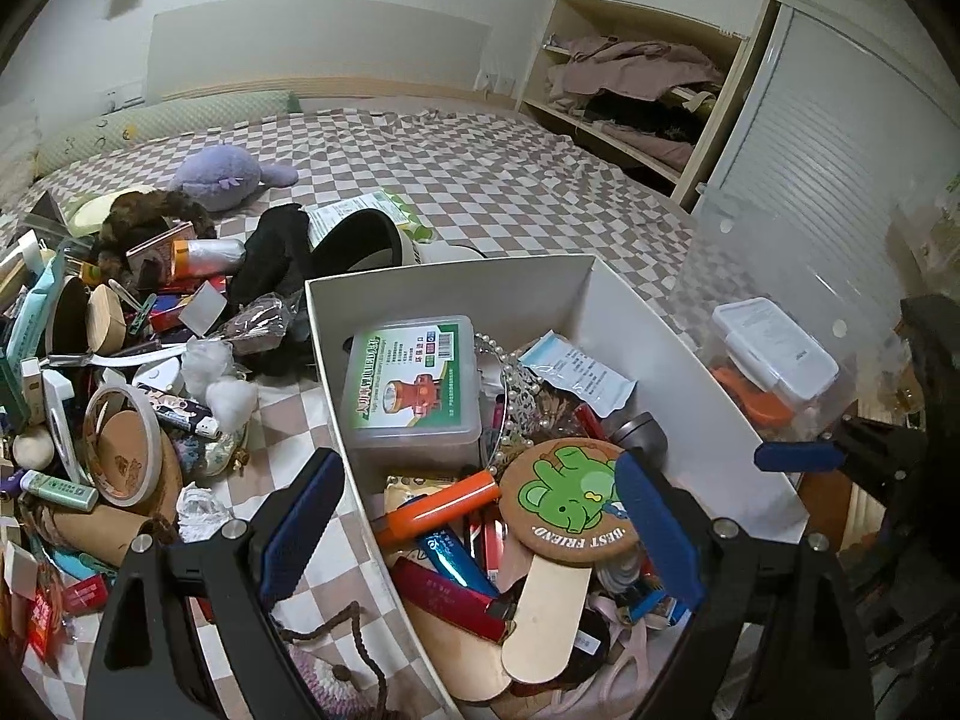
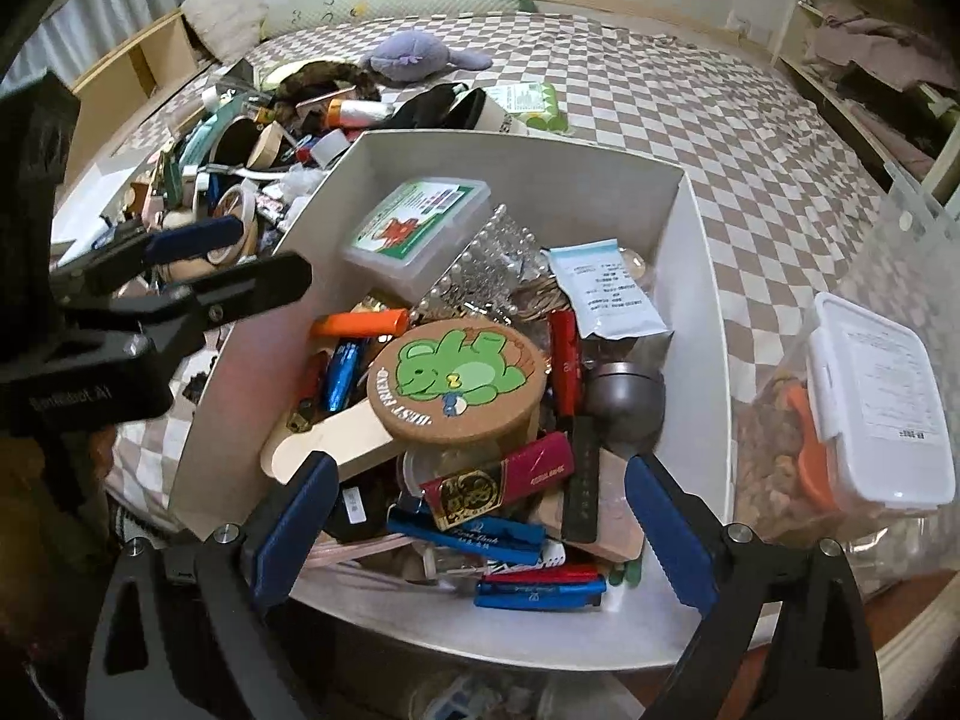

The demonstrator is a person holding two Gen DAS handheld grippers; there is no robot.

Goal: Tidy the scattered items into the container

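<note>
White box (image 2: 702,276) on bed (image 2: 690,108), crammed: frog fan (image 2: 456,375) at centre, clear case (image 2: 414,234) toward 11 o'clock. Both grippers' fingers spread wide, empty: left gripper (image 1: 480,531), right gripper (image 2: 480,531).

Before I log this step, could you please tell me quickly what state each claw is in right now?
Left claw: open, holding nothing, above the white rectangular cardboard box.
Right claw: open, holding nothing, above the same box.

Checked bedspread (image 1: 480,180), purple plush toy (image 1: 231,171), open shelf (image 1: 630,90) of crumpled clothes (image 1: 636,63).
</note>
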